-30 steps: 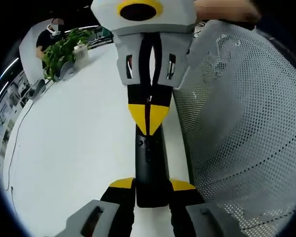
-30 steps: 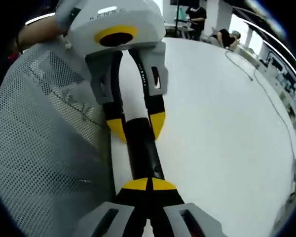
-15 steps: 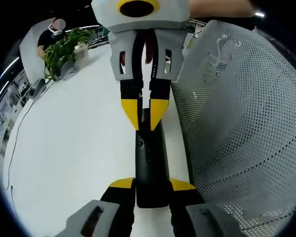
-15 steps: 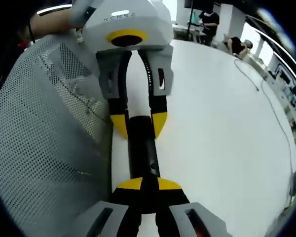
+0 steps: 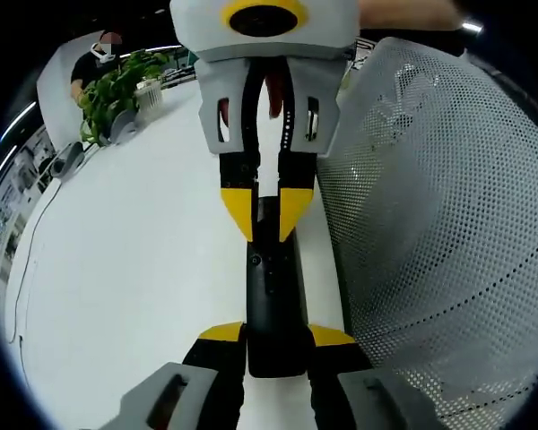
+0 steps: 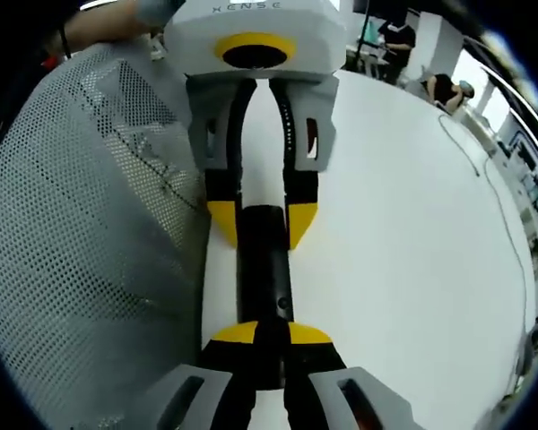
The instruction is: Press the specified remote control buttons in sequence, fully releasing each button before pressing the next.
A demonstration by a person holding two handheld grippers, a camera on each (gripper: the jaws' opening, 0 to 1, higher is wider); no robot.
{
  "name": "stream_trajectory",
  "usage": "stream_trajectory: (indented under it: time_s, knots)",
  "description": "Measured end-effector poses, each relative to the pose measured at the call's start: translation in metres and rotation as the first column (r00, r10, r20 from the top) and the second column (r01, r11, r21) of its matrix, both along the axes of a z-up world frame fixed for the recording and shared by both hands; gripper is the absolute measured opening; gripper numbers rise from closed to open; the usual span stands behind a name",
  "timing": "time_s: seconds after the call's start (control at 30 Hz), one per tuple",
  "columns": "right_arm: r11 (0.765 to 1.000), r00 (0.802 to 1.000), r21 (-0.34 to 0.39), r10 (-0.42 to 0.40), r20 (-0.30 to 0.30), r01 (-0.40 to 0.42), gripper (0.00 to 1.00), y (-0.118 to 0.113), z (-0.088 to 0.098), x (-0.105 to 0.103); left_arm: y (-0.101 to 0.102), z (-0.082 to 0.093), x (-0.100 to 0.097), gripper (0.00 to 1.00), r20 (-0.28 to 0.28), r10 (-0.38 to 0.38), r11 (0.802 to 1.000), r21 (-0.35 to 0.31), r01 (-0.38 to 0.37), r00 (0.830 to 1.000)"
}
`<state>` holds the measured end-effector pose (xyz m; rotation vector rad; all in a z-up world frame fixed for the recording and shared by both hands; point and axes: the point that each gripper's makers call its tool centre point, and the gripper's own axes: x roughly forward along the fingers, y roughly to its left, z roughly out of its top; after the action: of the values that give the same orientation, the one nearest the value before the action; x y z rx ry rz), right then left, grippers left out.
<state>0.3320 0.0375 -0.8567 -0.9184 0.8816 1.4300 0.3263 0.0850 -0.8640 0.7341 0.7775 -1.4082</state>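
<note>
Remote control (image 5: pixel 271 296) lies lengthwise up the middle of the left gripper view, a slim black bar on the white counter (image 5: pixel 134 269). The left tool (image 5: pixel 273 345) clamps its near end between yellow tips at the bottom of the frame. From the top centre the right tool (image 5: pixel 267 208) reaches down, its tips slightly parted astride the far end. A grey mesh basket (image 5: pixel 430 224) crowds the right half, and a potted plant (image 5: pixel 117 90) sits upper left.

In the right gripper view the remote runs up the centre, the left tool (image 6: pixel 262 222) clamps it at mid-frame, and the right tool (image 6: pixel 271 336) stands at bottom centre with tips a little apart. Risk: parted tips could straddle a button or press two, and the remote could twist in a one-ended hold.
</note>
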Motion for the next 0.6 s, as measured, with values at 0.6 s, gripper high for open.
stream_trajectory:
  time_s: [0.6]
  knots:
    - [1.000, 1.000, -0.001, -0.012, -0.005, 0.012, 0.07, -0.0011, 0.0007, 0.0008, -0.0002, 0.0000, 0.0005, 0.26, -0.003, 0.001, 1.000, 0.003, -0.001, 1.000]
